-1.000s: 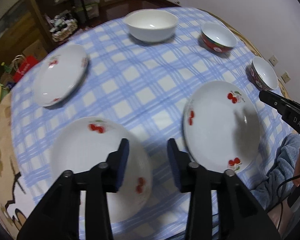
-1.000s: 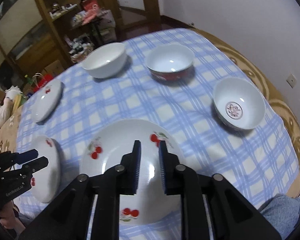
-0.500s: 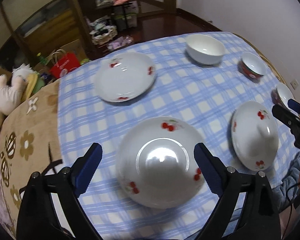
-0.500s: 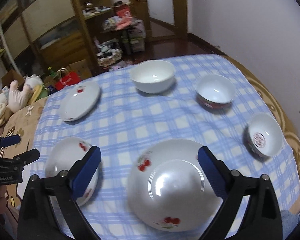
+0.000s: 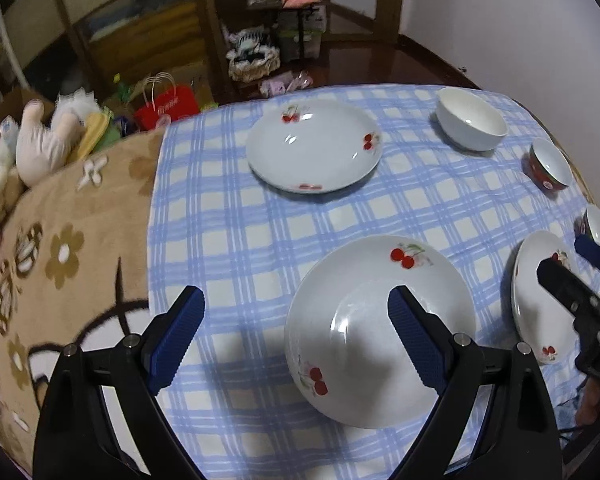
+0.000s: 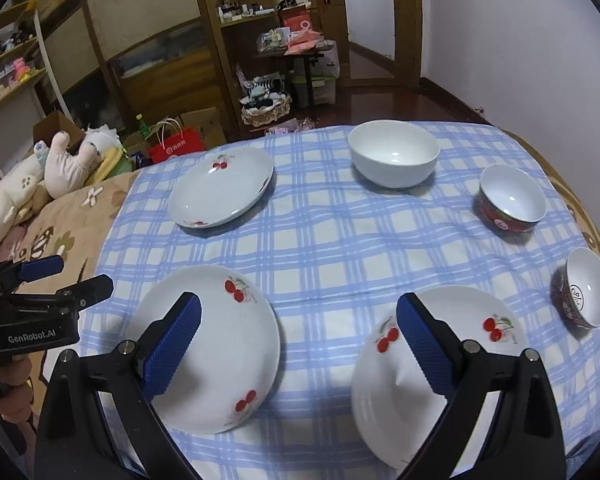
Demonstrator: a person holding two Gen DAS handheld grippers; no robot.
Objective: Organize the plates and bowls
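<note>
Currently both grippers, left gripper [image 5: 296, 340] and right gripper [image 6: 298, 344], hover spread wide and empty above two cherry plates [image 6: 208, 344] on the checked tablecloth [image 6: 340, 240], where careless edge pinches could slide plates.

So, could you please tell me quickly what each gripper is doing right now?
Left gripper: open, holding nothing.
Right gripper: open, holding nothing.

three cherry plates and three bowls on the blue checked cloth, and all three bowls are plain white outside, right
Not quite. Only the large bowl is plain white. The other two bowls have red patterned outsides, as the right wrist view shows. The rest holds: three cherry plates on the blue checked cloth.
</note>
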